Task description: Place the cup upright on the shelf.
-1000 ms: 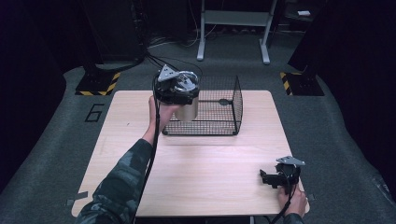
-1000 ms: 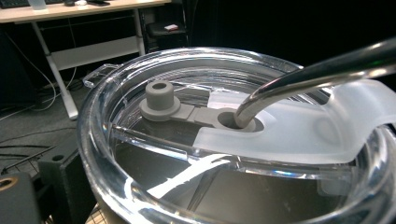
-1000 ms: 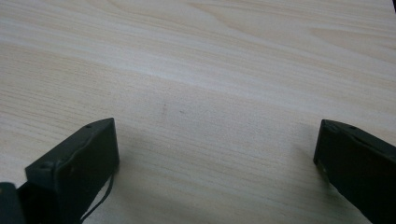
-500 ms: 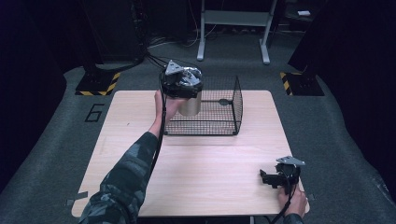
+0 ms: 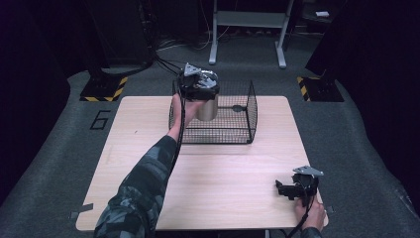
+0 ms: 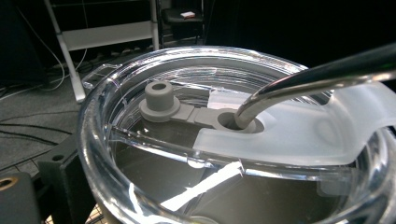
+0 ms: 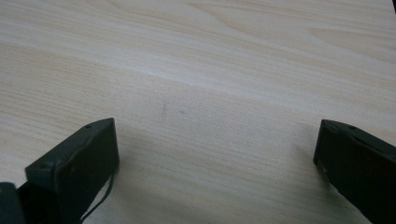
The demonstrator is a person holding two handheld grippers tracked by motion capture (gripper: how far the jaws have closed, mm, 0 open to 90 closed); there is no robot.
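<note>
The left tongs (image 5: 198, 84) held a stainless steel tumbler (image 5: 206, 107) by its top, at the near left corner of a black wire basket (image 5: 233, 134). The tumbler hung upright, its lower body inside the basket's walls; whether its base touched the basket floor could not be told. Gripping from above probably let the cup clear the mesh sides. In the left gripper view, the tumbler's clear plastic lid (image 6: 140, 154) sat very close to the camera, with a grey silicone plug (image 6: 159, 100) and a metal straw (image 6: 317, 77) passing through its opening. The jaws themselves were hidden there, so the clamp on the rim is a judgement from the high view.

The right tongs (image 5: 292, 189) rested idle near the front right corner of the counter (image 5: 148, 163), jaws wide apart over bare wood.

The counter was pale wood grain and otherwise bare. Around it lay grey carpet, yellow-and-black hazard blocks (image 5: 104, 89), trailing cables and a white metal stand (image 5: 247, 29) in a dark room.
</note>
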